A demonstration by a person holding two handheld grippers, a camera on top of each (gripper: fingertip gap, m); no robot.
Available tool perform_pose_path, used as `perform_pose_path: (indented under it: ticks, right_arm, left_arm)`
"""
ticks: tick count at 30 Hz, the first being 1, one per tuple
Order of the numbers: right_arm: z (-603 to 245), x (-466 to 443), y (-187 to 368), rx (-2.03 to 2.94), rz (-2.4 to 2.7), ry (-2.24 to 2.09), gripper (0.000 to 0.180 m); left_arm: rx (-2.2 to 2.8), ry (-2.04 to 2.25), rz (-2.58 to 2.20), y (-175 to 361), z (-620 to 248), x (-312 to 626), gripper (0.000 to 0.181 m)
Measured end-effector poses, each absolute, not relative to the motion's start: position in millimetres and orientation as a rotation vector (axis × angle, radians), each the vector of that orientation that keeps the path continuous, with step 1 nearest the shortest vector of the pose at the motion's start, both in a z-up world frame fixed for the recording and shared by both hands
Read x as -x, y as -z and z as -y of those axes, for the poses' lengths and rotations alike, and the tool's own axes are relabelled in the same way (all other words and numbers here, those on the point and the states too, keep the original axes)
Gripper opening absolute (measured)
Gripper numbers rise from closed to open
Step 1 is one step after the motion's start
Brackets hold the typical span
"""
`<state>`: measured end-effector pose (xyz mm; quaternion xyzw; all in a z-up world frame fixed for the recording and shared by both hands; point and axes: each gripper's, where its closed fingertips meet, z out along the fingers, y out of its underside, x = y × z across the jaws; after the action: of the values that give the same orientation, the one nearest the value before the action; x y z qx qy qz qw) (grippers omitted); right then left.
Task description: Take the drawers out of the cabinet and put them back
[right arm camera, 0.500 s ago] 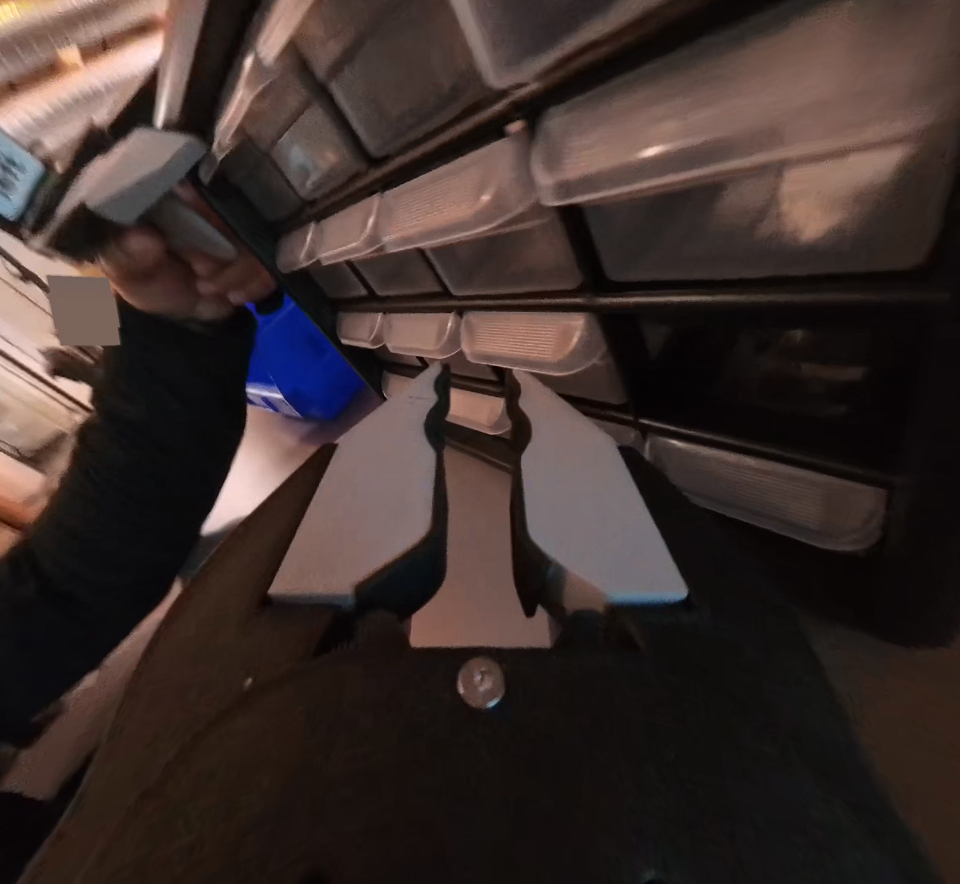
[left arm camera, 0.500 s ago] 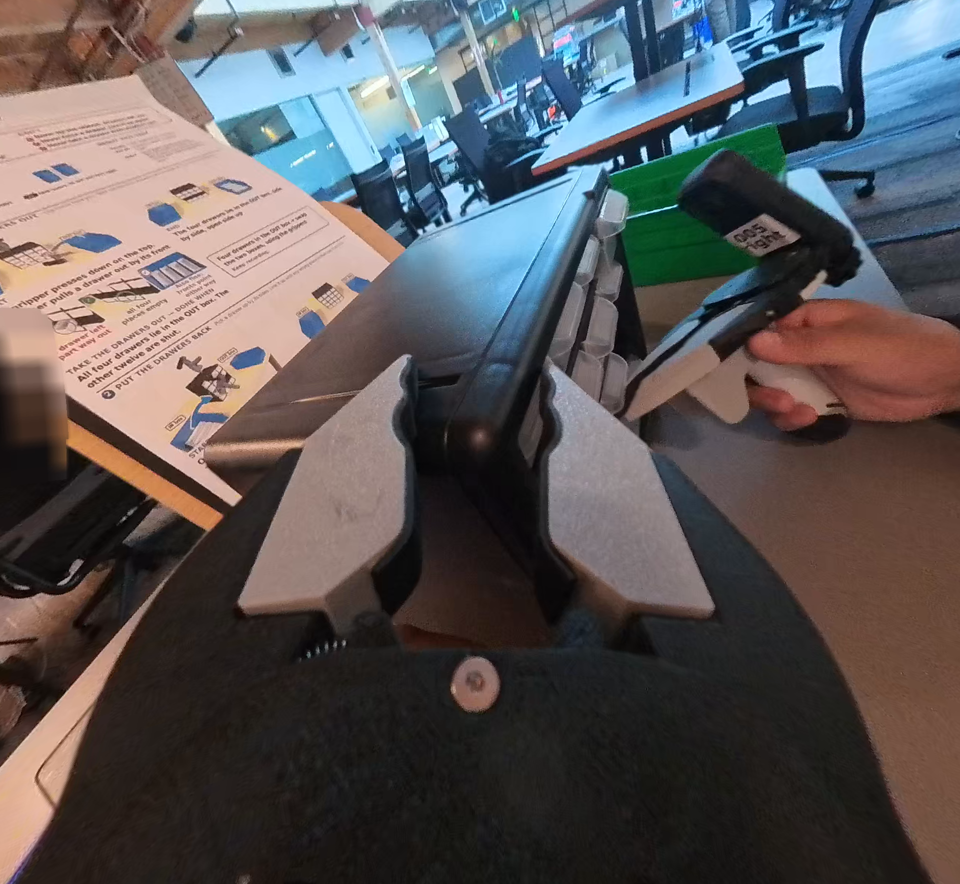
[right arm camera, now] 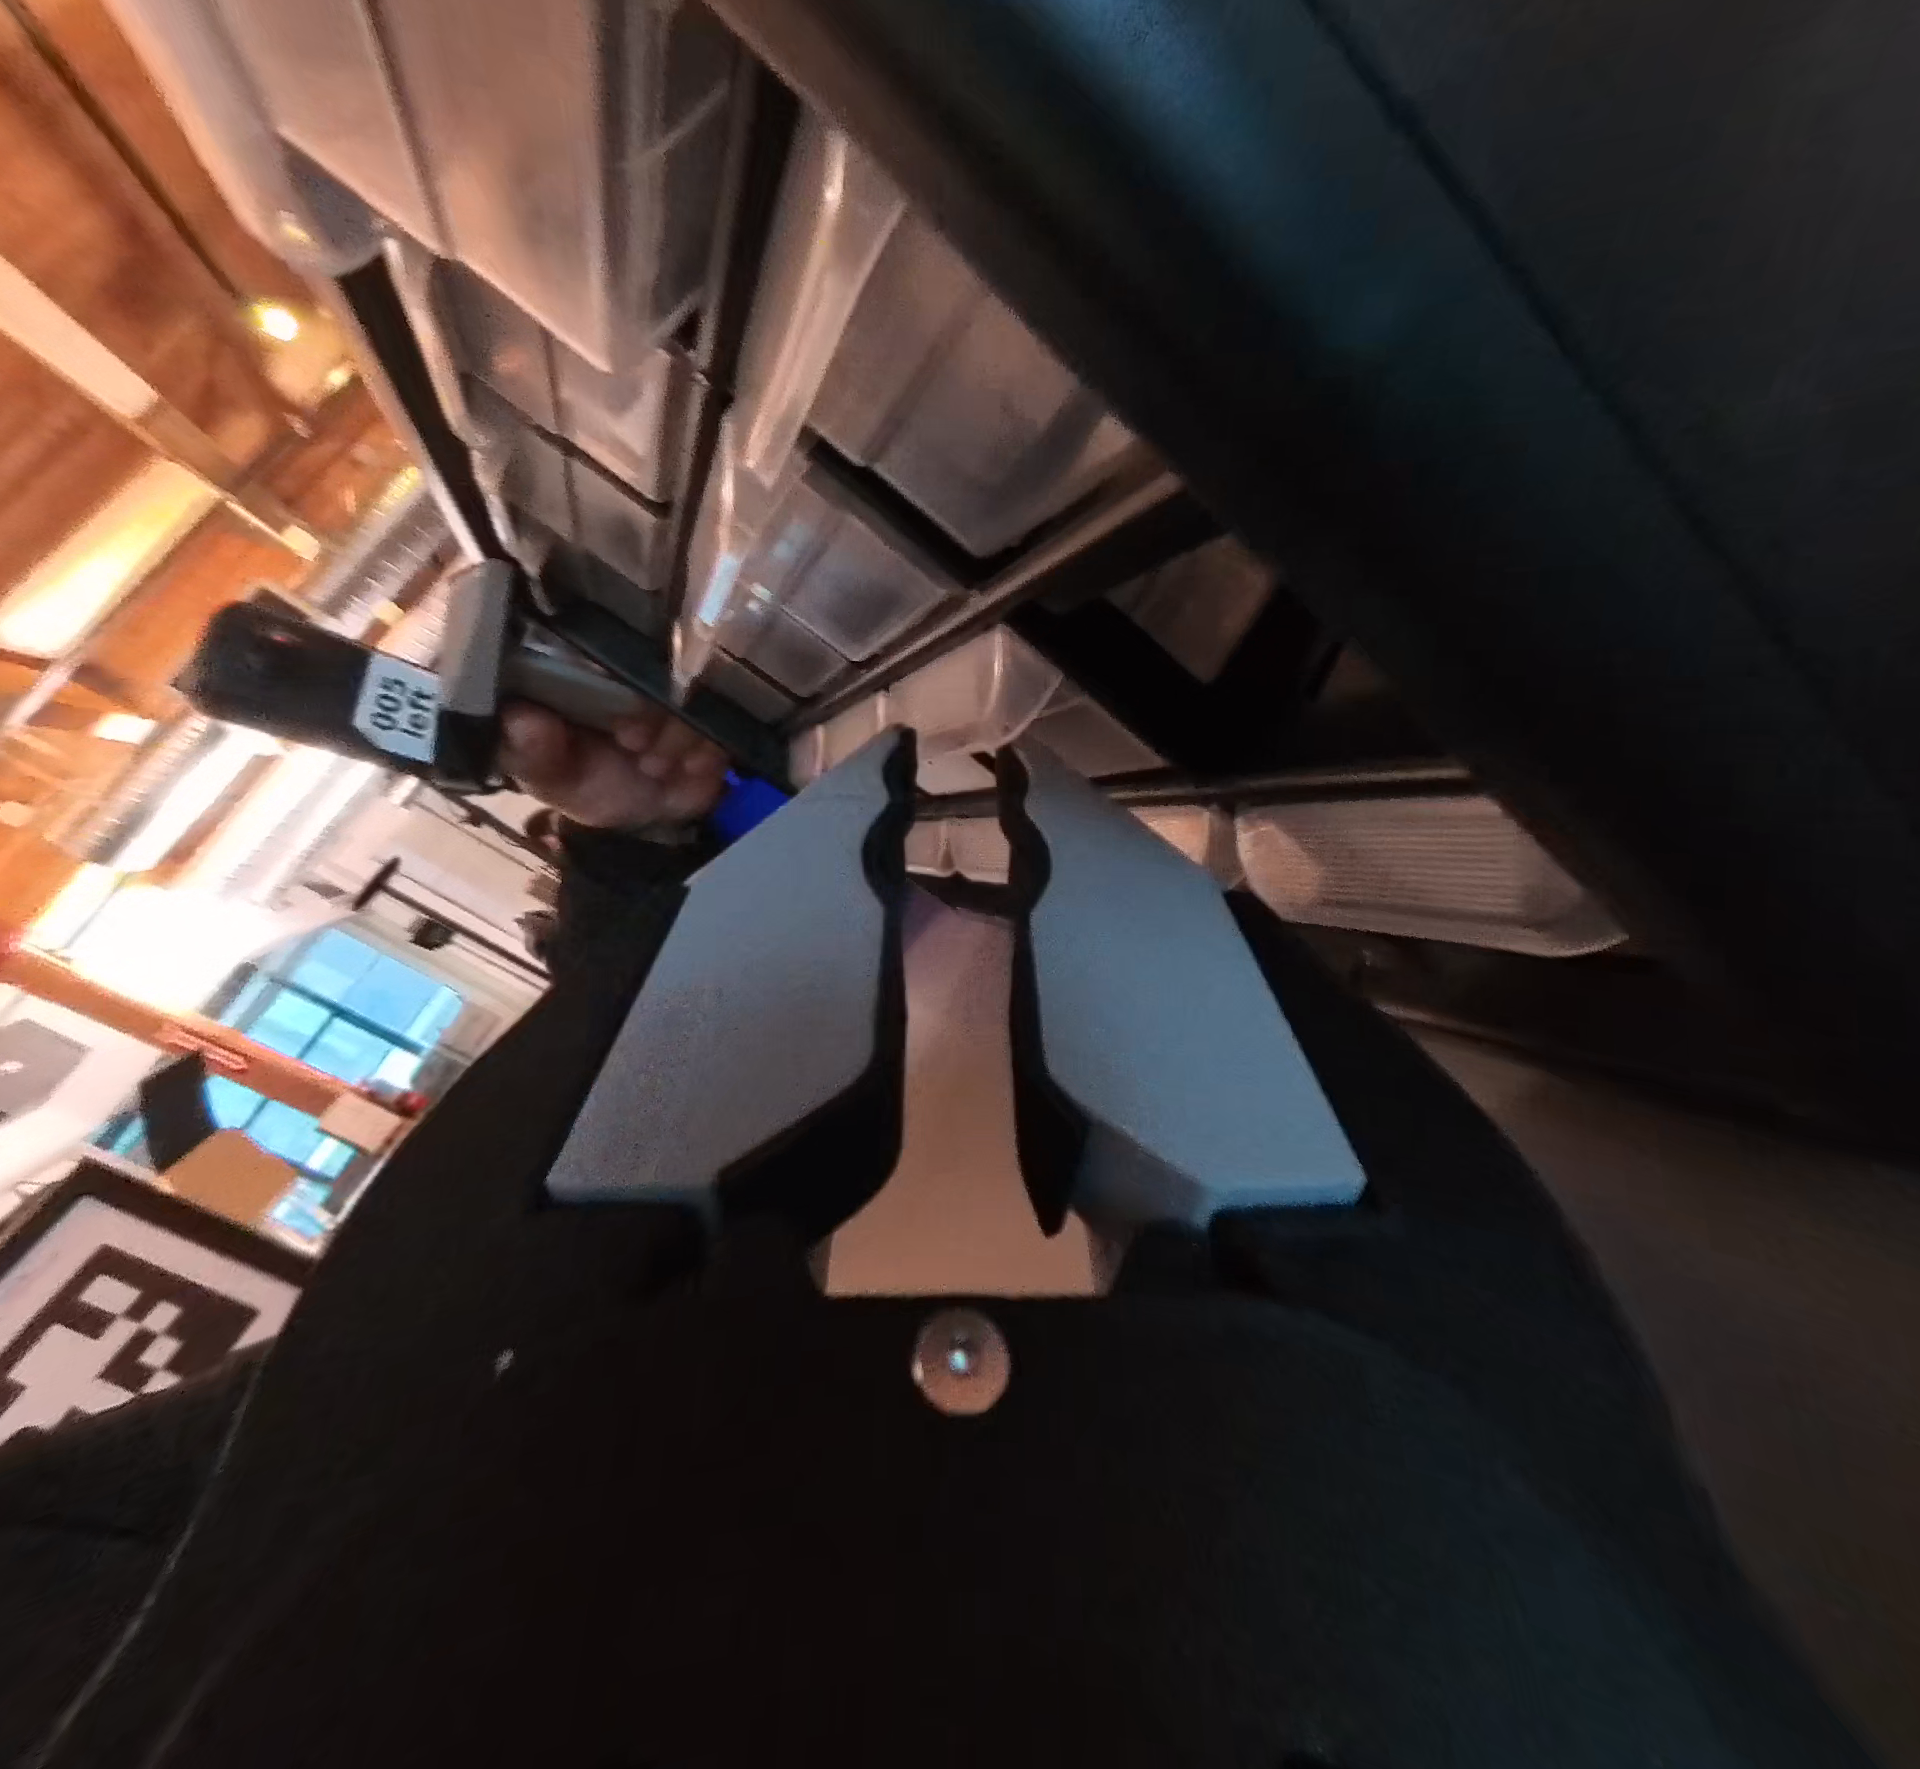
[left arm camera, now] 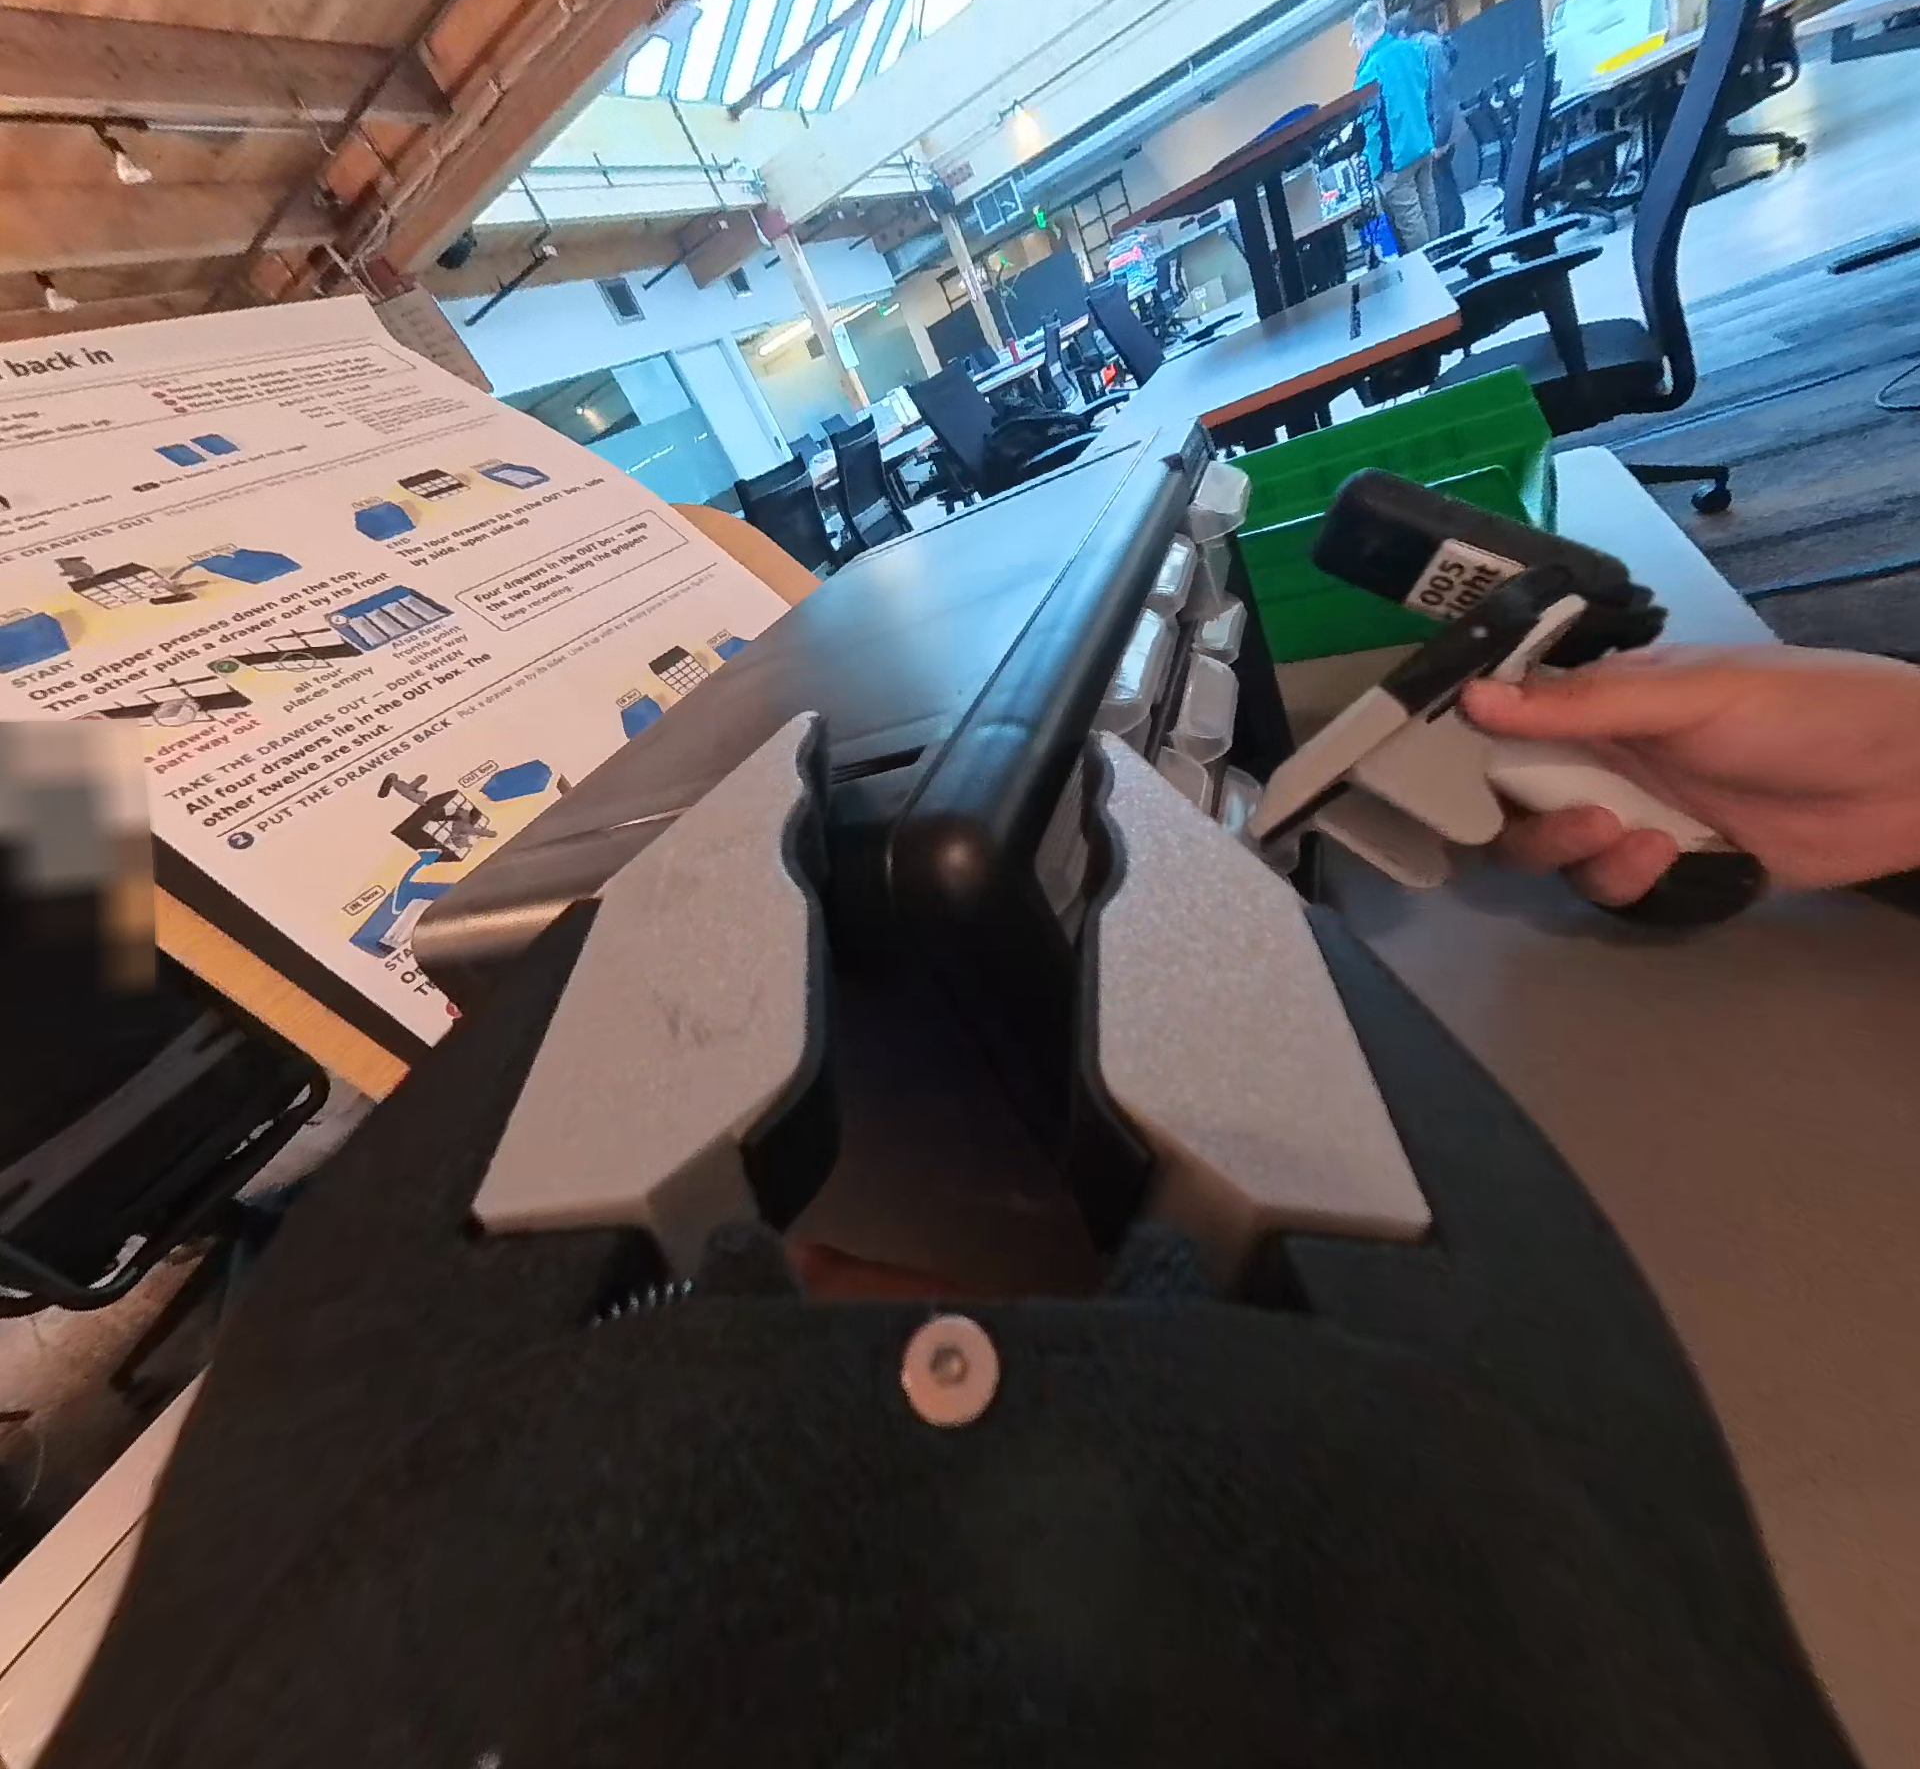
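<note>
Your left gripper (left arm camera: pixel 951 784) is clamped on the cabinet's (left arm camera: pixel 935 639) front top edge. Your right gripper (right arm camera: pixel 951 774), fingers a little apart, has a clear drawer (right arm camera: pixel 961 680) straight ahead at 12 o'clock, almost touching.

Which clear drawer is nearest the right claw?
The drawer whose front lip lies between the right claw's fingertips; all other drawers in the cabinet sit off to the sides, clear of the tips.
</note>
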<state>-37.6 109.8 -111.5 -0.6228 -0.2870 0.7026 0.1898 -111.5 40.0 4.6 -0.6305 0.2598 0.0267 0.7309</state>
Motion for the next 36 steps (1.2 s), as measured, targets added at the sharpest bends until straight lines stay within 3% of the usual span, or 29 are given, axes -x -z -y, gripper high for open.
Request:
perform_pose_path:
  ticks: [17, 26, 29, 33, 36]
  right_arm:
    - [-45, -34, 109, 1.731, 0.939, -2.057, 0.007]
    - [-42, -59, 146, 1.773, 1.400, -1.605, 0.042]
    - [-53, -76, 142, 1.695, 1.579, -1.424, 0.039]
    - [-87, -82, 131, 1.519, 1.722, -1.026, 0.050]
    - [-93, -77, 139, 1.362, 1.915, -0.746, 0.045]
  left_arm:
    - [1.369, -0.076, -0.551, -5, -40, 112, 0.048]
    - [1.382, -0.126, -0.508, -5, -41, 112, 0.050]
    - [1.386, -0.127, -0.499, -5, -42, 112, 0.050]
    - [1.393, -0.132, -0.486, -5, -42, 112, 0.051]
    - [1.388, -0.144, -0.465, -6, -42, 112, 0.052]
